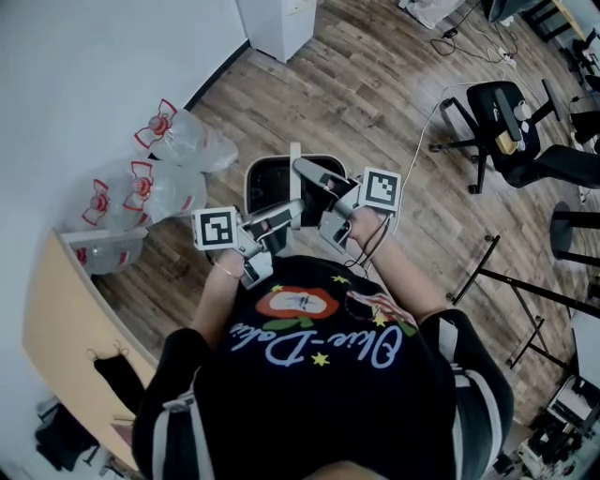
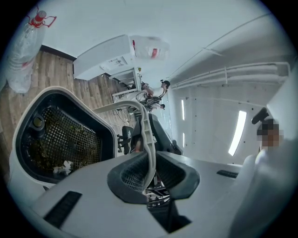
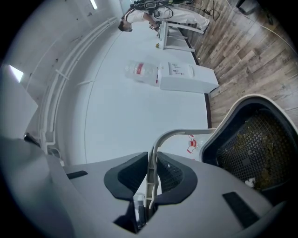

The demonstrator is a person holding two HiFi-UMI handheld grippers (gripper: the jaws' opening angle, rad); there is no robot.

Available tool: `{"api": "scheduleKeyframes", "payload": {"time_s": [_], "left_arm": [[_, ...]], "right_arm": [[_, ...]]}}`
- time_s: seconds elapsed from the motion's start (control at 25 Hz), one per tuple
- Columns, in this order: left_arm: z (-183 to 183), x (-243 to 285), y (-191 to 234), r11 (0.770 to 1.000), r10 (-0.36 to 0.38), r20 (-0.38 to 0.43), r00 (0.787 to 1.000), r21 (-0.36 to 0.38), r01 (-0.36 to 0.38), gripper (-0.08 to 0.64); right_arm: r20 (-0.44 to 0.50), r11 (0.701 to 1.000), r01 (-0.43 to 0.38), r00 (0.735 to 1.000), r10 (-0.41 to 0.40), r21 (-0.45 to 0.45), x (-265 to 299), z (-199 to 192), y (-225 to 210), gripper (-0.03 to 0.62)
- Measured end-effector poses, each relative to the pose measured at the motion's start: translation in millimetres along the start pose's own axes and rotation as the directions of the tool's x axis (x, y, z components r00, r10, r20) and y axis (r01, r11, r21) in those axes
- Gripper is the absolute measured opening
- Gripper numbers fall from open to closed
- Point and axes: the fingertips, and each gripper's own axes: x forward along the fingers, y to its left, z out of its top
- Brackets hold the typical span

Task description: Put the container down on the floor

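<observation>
The container (image 1: pixel 265 178) is a white-rimmed bin with a black mesh basket inside. It hangs in front of the person over the wooden floor, and I cannot tell whether it touches the floor. Both grippers grasp its thin white bail handle (image 1: pixel 295 161). My left gripper (image 1: pixel 286 215) comes in from the left and my right gripper (image 1: pixel 320 182) from the right. In the left gripper view the left gripper (image 2: pixel 151 173) is shut on the handle (image 2: pixel 148 135), with the container (image 2: pixel 21 121) at the left. In the right gripper view the right gripper (image 3: pixel 151 173) is shut on the handle (image 3: pixel 164 137), with the container (image 3: pixel 219 135) at the right.
Tied clear plastic bags (image 1: pixel 186 137) lie against the wall at the left, beside a wooden panel (image 1: pixel 70 314). A white cabinet (image 1: pixel 278 23) stands at the back. A black office chair (image 1: pixel 506 127) and a black stand's legs (image 1: pixel 525 291) are to the right.
</observation>
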Motion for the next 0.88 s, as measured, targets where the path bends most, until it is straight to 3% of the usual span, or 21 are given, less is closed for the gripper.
{"api": "scheduleKeyframes", "payload": {"time_s": [0.52,0.76,0.88], "left_arm": [[102.5,-8.5,7.1,0.999,-0.018,-0.083,0.996,0.026,0.02,0.046],[161.3,-19.0,14.1,0.999,-0.054,-0.11,0.993,-0.01,0.053,0.046],[174.9,-22.7,17.7,0.998,-0.057,-0.125,0.99,0.006,0.059,0.046]], "right_arm": [[0.076,0.999,0.029,0.997,-0.03,0.013,81.1,55.5,10.6,0.052],[0.118,0.999,0.053,0.992,-0.053,0.008,133.5,84.0,13.0,0.052],[0.135,0.998,0.056,0.989,-0.057,0.01,145.1,89.2,11.6,0.052]]}}
